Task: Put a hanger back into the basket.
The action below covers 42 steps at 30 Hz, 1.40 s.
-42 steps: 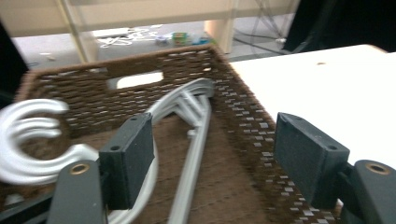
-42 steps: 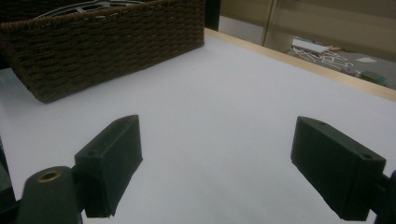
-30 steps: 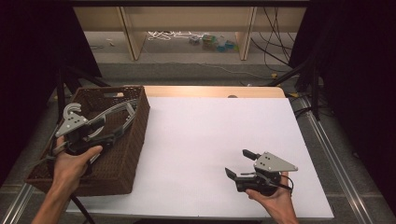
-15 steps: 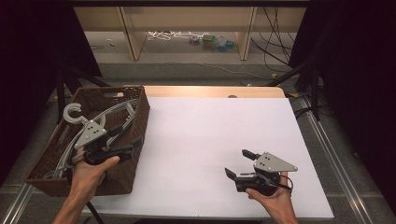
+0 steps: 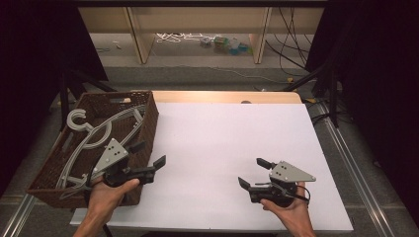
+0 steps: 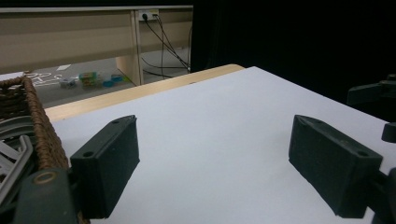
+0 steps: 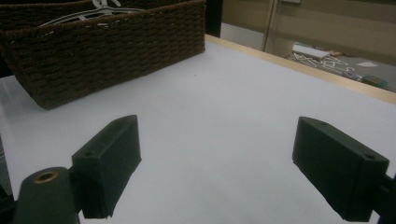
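A brown wicker basket (image 5: 148,116) stands at the table's left edge with several grey plastic hangers (image 5: 94,133) lying in it. My left gripper (image 5: 147,154) hovers over the basket's right rim and points across the white table. It is open; the jaws have just spread a little wider, and in the left gripper view (image 6: 215,172) there is only bare table between them. My right gripper (image 5: 254,173) stays low over the table's near right part, open and holding nothing (image 7: 215,172). It faces the basket (image 7: 107,46), where a hanger (image 7: 93,11) shows above the rim.
A white sheet (image 5: 232,143) covers the table, with a wooden strip (image 5: 222,97) along its far edge. Beyond it stand a wooden shelf frame (image 5: 138,39), small items on the floor (image 5: 222,44) and cables (image 5: 296,34). Metal rails (image 5: 356,163) run along the table's sides.
My left gripper has moved right and nearer, from over the hangers inside the basket to its right rim. The hangers stay in the basket. My right gripper has not moved.
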Each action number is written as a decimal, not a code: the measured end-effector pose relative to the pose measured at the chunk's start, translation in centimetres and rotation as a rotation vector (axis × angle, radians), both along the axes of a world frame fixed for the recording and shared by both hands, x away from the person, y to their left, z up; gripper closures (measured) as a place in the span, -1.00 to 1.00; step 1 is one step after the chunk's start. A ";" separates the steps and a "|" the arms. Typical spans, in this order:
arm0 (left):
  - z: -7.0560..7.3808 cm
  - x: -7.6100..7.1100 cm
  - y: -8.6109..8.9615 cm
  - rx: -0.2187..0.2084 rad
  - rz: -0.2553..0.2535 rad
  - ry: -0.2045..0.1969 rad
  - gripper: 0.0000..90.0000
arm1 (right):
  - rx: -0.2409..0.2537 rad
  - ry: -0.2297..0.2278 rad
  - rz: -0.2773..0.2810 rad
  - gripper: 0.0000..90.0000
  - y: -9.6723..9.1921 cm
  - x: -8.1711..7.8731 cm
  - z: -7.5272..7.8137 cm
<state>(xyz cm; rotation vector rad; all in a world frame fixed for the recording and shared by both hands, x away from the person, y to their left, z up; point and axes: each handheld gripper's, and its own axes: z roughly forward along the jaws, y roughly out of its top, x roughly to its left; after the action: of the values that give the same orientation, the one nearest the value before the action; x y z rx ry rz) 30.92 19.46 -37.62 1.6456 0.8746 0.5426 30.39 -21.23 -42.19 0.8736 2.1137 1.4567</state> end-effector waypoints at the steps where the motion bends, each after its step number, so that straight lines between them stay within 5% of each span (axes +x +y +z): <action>1: -0.2 -0.1 -0.1 -0.006 -0.004 -0.004 -0.64 | 0.004 0.008 0.003 -0.64 0.0 0.0 0.0; 6: -1.4 -0.5 -0.4 0.010 -0.014 0.004 -0.64 | 0.015 -0.005 -0.011 -0.64 0.1 -0.2 0.0; 14: -3.7 -1.8 -1.1 0.056 -0.037 -0.040 -0.64 | 0.019 -0.007 -0.018 -0.64 0.1 -0.6 -0.2; 20: -5.9 -2.4 -1.2 0.075 -0.064 -0.017 -0.64 | 0.027 0.002 -0.007 -0.64 0.2 -1.3 -0.4; 33: -6.0 -2.8 -1.3 0.080 -0.057 -0.017 -0.64 | 0.027 0.005 -0.005 -0.64 -0.3 -3.1 -0.7; 42: -6.0 -2.7 -1.2 0.079 -0.051 -0.015 -0.64 | 0.029 0.012 -0.002 -0.64 -0.2 -2.9 -0.7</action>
<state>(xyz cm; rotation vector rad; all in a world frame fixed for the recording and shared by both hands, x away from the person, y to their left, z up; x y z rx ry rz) 28.26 18.27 -43.60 1.7289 0.8074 0.5599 27.45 -21.46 -42.92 0.8972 2.1049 1.4877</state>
